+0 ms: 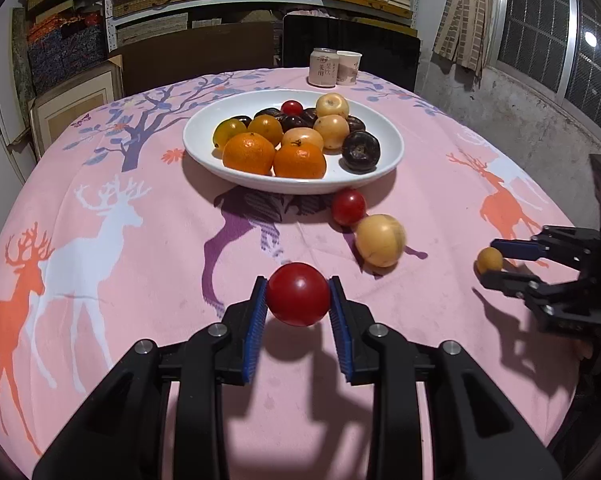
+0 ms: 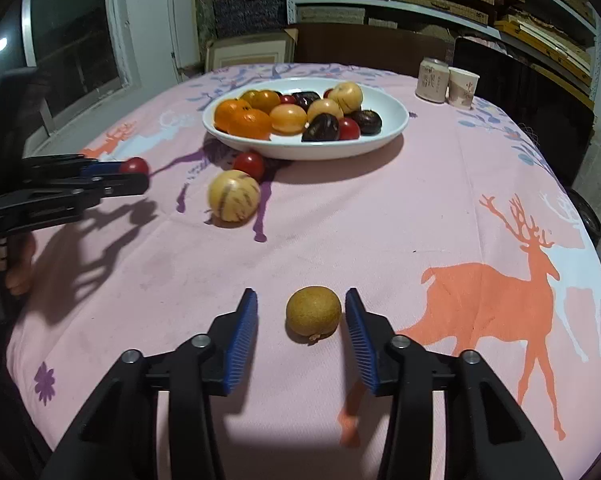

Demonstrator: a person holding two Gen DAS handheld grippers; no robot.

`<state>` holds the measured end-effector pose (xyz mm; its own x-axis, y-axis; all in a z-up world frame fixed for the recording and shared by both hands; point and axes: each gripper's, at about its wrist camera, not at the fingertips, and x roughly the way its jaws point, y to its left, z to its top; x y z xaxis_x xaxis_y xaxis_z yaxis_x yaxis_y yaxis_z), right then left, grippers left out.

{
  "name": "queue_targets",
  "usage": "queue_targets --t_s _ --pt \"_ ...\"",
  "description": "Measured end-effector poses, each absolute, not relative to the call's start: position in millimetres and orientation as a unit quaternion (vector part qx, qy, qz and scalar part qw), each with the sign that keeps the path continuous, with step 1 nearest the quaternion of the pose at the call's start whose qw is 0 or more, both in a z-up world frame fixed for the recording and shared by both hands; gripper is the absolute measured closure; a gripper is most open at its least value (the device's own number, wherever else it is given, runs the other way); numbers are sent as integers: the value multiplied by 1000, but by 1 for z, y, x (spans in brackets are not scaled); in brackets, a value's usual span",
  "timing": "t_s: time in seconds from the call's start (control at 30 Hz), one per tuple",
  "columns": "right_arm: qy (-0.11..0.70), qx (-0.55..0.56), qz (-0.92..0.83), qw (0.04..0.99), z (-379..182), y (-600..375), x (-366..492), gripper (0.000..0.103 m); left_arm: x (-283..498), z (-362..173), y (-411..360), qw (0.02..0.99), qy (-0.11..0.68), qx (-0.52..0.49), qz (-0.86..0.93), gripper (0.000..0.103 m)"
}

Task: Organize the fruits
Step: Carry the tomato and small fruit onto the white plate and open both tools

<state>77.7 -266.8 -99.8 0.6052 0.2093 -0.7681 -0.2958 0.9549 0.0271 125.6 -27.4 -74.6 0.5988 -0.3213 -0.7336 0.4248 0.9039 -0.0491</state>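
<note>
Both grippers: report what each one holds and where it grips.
The left gripper is shut on the red tomato, pads on its two opposite sides. The right gripper holds nothing; the small brown fruit sits between its open jaws.

A pink deer-print worktop (image 2: 380,220) carried a white plate (image 2: 384,136); beside the plate lay a red tomato (image 2: 249,164), a striped yellow fruit (image 2: 233,196), and farther off a brown fruit (image 2: 313,312).
</note>
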Motion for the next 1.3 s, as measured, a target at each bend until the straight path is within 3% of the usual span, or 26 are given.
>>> queue_targets --t_s 0.07,0.93,1.3 --pt "427 -44 136 893 -102 -269 80 74 123 -77 -25 891 400 61 -208 73" --pt "412 31 154 898 -92 -290 64 75 111 -75 -19 897 401 54 -178 73" --pt "383 56 170 906 -50 -298 89 75 118 -39 -25 904 376 52 -195 73"
